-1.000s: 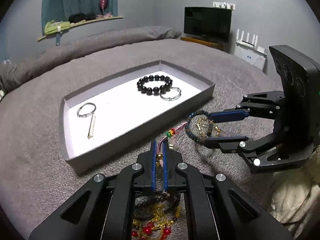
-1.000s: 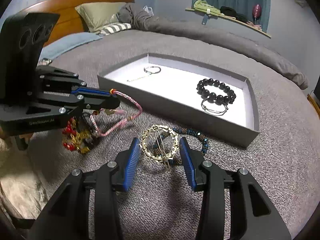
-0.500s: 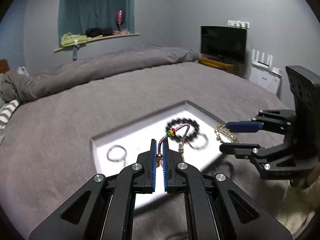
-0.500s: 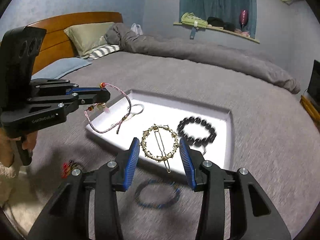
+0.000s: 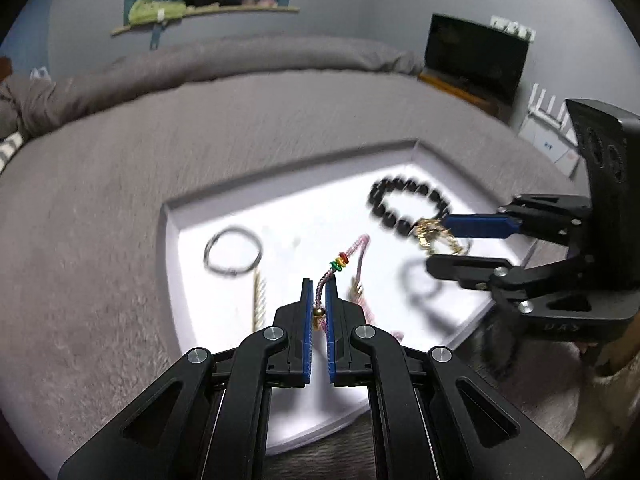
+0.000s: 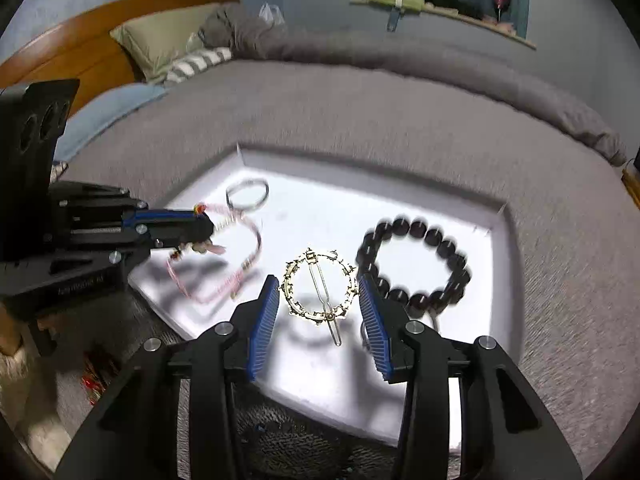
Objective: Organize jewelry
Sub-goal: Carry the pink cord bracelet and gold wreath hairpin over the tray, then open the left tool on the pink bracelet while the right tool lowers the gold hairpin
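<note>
My left gripper (image 5: 319,288) is shut on a pink braided cord bracelet (image 5: 357,252) with coloured beads and holds it above the white tray (image 5: 172,216). The bracelet also hangs from it in the right wrist view (image 6: 224,276). My right gripper (image 6: 319,288) is shut on a gold ring-shaped hair clip (image 6: 320,286) and holds it over the tray (image 6: 504,216). It shows at the right of the left wrist view (image 5: 436,242). A black bead bracelet (image 6: 416,264) and a silver ring (image 6: 247,194) lie in the tray.
The tray rests on a grey bed cover (image 6: 360,112). Red and gold jewelry (image 6: 96,376) lies on the cover left of the tray, and a blue bead bracelet (image 6: 276,428) lies in front of it. Pillows and a wooden headboard (image 6: 80,40) stand behind.
Both grippers lifted their pieces from the bed cover and carried them over the tray. Both now hang lower and closer above the tray floor.
</note>
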`<action>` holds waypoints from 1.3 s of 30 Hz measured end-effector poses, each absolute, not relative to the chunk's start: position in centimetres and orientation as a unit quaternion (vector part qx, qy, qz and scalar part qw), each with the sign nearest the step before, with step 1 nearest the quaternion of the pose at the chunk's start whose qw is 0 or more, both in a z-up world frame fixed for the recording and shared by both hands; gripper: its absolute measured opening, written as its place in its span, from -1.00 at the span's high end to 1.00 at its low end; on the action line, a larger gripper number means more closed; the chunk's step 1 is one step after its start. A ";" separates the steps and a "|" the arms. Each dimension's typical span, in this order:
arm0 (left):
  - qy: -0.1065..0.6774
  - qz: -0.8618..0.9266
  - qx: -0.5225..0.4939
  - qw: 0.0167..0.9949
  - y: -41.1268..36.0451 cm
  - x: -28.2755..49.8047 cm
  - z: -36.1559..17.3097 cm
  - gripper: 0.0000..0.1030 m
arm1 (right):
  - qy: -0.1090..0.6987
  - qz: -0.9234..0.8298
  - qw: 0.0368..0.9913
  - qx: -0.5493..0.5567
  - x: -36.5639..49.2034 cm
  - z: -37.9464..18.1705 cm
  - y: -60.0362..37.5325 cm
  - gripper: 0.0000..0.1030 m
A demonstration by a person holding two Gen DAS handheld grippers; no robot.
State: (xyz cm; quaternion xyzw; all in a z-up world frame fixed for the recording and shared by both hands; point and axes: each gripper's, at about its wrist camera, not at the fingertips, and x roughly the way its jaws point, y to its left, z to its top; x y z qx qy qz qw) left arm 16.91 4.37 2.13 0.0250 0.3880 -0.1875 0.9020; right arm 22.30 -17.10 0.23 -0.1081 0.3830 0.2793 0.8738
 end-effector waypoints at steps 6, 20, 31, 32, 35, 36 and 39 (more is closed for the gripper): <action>0.397 -0.161 0.058 0.902 4.9 16.7 1.4 0.89 | 0.395 0.282 0.867 -0.111 22.0 -0.4 -16.7 0.19; 0.416 -0.158 0.074 0.892 5.1 16.8 0.6 0.88 | 0.405 0.276 0.864 -0.116 22.2 -0.9 -16.1 0.19; 0.421 -0.150 0.067 0.892 5.4 17.0 0.5 0.84 | 0.412 0.277 0.862 -0.103 22.3 -0.9 -16.2 0.19; 0.421 -0.150 0.067 0.892 5.4 17.0 0.5 0.77 | 0.411 0.277 0.862 -0.103 22.3 -0.9 -16.2 0.19; 0.419 -0.148 0.067 0.893 5.5 17.0 0.6 0.72 | 0.408 0.276 0.864 -0.107 22.2 -0.8 -16.2 0.19; 0.419 -0.149 0.064 0.893 5.5 17.0 0.6 0.71 | 0.407 0.275 0.865 -0.107 22.1 -0.8 -16.2 0.18; 0.416 -0.150 0.059 0.895 5.5 16.9 0.8 0.59 | 0.405 0.268 0.868 -0.103 22.1 -0.6 -16.4 0.11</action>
